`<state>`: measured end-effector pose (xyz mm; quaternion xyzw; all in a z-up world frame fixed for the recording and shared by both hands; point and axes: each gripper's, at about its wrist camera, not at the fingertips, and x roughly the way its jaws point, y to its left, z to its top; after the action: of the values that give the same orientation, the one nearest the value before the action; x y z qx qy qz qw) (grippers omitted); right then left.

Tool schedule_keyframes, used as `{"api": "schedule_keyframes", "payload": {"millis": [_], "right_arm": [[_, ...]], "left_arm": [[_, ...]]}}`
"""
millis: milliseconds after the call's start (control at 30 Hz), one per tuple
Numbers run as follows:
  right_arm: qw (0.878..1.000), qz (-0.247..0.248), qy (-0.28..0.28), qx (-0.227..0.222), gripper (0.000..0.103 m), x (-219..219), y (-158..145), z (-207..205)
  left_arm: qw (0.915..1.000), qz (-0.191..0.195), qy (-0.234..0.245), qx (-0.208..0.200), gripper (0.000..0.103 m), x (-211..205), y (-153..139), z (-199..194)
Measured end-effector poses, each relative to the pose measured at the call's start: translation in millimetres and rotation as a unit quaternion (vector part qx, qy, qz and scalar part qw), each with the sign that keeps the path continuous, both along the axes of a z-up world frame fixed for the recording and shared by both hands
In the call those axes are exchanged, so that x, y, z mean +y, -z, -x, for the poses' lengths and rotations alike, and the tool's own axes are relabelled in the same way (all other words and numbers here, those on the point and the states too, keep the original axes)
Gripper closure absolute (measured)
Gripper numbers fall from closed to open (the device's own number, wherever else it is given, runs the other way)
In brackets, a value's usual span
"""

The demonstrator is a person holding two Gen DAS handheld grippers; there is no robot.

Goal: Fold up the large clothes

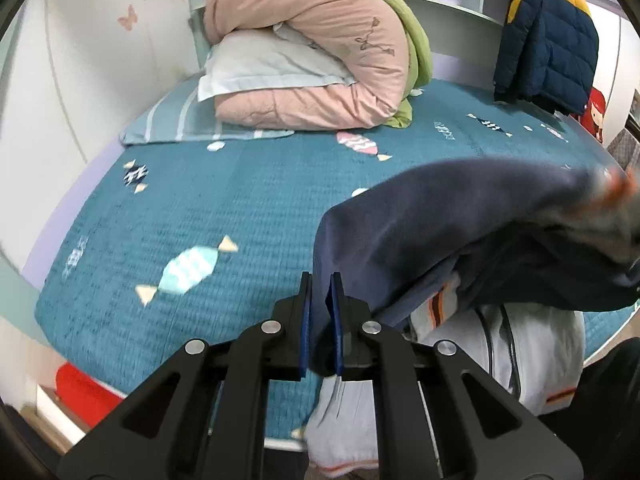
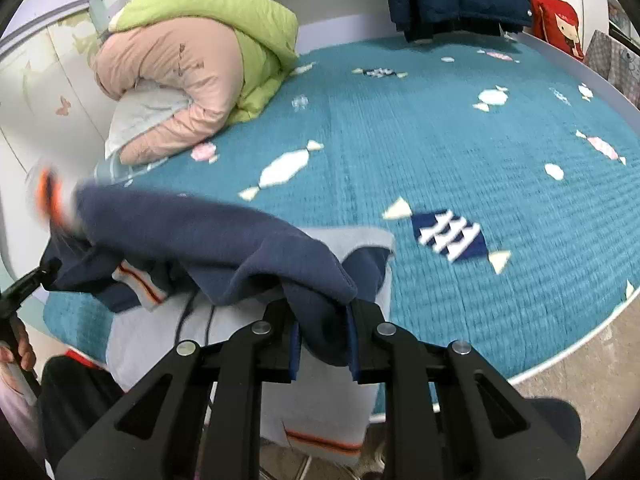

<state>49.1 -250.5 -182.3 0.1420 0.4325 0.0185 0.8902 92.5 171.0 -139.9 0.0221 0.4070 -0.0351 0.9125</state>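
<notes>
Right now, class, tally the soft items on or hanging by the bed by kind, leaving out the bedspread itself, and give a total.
Garments being folded: 1, the navy and grey sweatshirt, pinched by the left gripper and the right gripper.
Hanging jackets: 1, the navy and yellow puffer jacket.
Quilts: 1, the pink and green quilt.
Pillows: 1, the pale pillow.
Total: 4
</notes>
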Motion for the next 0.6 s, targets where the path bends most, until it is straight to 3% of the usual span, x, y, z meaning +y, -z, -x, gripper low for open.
{"api": "schedule_keyframes", "payload": {"millis": [133,267,333,367,400,433,467,500,600], "right_arm": [[1.0,0.01,-0.003,0.028,0.083,-6.1,10.3,12.2],[0.996,0.031,-0.002,0.087,0.072,-12.2,19.0,24.5],[0.995,0.044,0.005,0.085,0.07,-17.6,14.6,36.0],[0.995,0.052,0.01,0.084,0.063,-21.2,11.1,40.5],[0.995,0.061,0.022,0.082,0.058,-26.6,5.9,44.9],[0.994,0.063,0.03,0.08,0.047,-31.8,2.3,48.4],[0.995,0.056,0.041,0.073,0.037,-39.1,-3.8,51.4],[0.996,0.041,0.044,0.063,0.035,-45.7,-9.0,51.6],[0.997,0.011,0.04,0.062,0.033,-52.4,-10.3,32.0]], "left_arm": [[0.9999,-0.009,0.008,0.011,0.095,6.6,5.3,26.7],[0.9968,-0.019,0.044,0.065,0.094,4.1,22.1,48.6],[0.9959,-0.029,0.053,0.067,0.093,2.7,24.1,61.6],[0.9955,-0.034,0.06,0.066,0.09,1.9,24.3,67.0],[0.9948,-0.039,0.069,0.065,0.073,0.4,22.8,73.5],[0.9948,-0.04,0.073,0.06,0.051,0.1,20.1,77.8],[0.995,-0.034,0.078,0.052,0.045,0.4,16.5,79.9],[0.9949,-0.029,0.084,0.047,0.043,-0.4,12.9,79.3],[0.9955,-0.014,0.08,0.049,0.037,-2.8,9.4,57.0]]}}
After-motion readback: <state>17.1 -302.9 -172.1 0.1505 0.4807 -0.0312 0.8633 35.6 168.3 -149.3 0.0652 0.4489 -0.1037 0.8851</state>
